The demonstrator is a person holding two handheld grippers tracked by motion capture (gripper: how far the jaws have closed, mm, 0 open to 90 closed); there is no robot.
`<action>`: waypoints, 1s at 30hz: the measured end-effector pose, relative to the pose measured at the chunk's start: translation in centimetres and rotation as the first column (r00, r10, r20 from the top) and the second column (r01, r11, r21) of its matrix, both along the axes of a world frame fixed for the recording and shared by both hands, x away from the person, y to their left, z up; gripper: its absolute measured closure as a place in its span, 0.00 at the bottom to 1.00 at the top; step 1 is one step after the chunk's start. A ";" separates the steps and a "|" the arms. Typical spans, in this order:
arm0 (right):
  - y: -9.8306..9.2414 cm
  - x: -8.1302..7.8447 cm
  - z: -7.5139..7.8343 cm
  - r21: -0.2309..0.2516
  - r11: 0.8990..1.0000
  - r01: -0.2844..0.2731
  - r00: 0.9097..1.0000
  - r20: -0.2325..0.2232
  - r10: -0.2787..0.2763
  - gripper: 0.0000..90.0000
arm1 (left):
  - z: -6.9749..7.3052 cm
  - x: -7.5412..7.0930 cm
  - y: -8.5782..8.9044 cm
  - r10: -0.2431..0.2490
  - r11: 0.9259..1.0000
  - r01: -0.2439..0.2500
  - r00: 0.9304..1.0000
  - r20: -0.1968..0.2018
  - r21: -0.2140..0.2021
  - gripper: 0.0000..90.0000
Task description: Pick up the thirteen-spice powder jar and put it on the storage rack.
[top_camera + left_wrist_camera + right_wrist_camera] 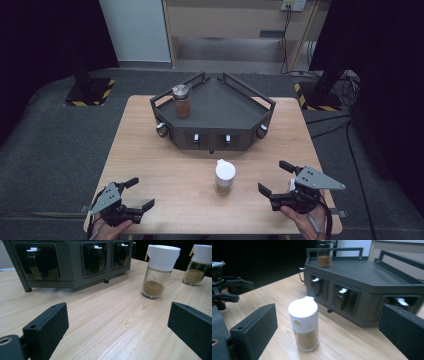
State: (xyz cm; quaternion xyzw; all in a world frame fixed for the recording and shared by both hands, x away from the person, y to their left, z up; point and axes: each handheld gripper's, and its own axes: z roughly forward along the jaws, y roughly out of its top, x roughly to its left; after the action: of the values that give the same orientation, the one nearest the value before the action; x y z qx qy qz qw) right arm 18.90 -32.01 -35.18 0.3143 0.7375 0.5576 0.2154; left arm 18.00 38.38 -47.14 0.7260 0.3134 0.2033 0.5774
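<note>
A white-capped glass jar (224, 177) of brown powder stands on the wooden table (165, 165), between my two grippers. My left gripper (140, 193) is open at the near left corner, empty, with the jar (160, 271) ahead and to its right. My right gripper (275, 177) is open at the near right, and the jar (304, 322) stands just in front of its left jaw, untouched. A metal-lidded jar (181, 101) of brown powder sits on top of the dark grey rack (225, 107), at its left side. A second white-capped jar (197, 265) stands farther right in the left gripper view.
The angular rack (72, 277) has raised rails and a row of front slots with white tabs (343, 290). It takes up the table's far half. Black stands and cables lie on the floor beyond. The left gripper (240, 291) shows at the left of the right gripper view.
</note>
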 end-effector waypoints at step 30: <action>7.4 5.9 -1.5 -0.036 0.993 -0.112 0.990 -0.090 0.108 0.04 | 0.0 -0.1 0.1 -0.004 1.000 0.004 1.000 0.001 -0.007 0.02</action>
State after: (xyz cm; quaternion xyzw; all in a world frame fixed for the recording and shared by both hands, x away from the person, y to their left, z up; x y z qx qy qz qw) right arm 24.80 -24.64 -36.71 0.2931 0.7736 0.5392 0.1579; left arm 17.95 38.49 -47.15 0.7246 0.3123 0.2015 0.5804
